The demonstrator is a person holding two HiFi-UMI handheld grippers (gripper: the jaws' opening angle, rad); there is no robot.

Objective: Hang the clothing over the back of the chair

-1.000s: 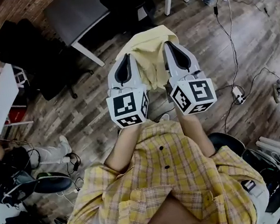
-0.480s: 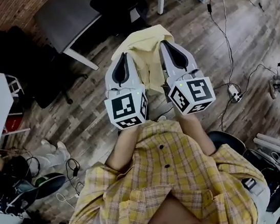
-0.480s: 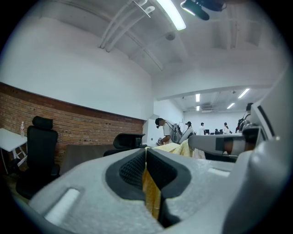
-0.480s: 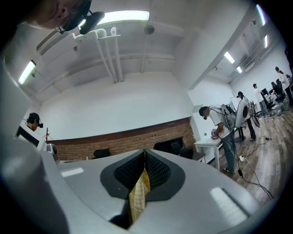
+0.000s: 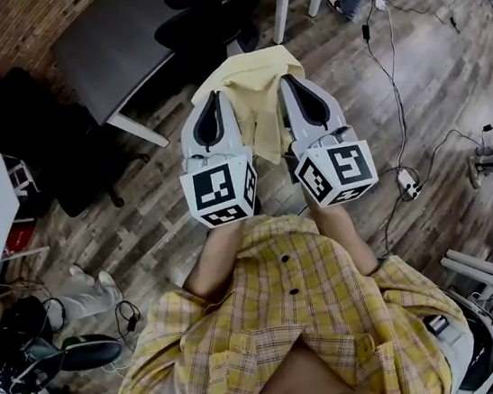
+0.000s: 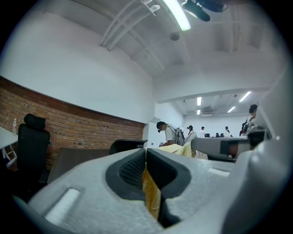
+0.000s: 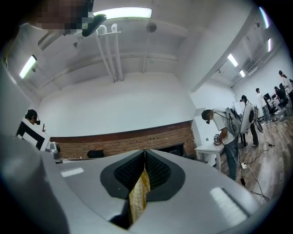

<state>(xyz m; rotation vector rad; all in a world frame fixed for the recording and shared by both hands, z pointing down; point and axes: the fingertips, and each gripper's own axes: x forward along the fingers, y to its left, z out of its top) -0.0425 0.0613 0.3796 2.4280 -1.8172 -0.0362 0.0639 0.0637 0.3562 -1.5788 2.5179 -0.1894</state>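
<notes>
Garment carried towards the chair. We hold the pale yellow fabric garment aloft in both tools: the left gripper and the right gripper are each clamped on an edge of it, with cloth pinched between their pads. Pick-up is done. Nothing yet lies over the black office chair by the grey table, so we judge that approach and draping are left
</notes>
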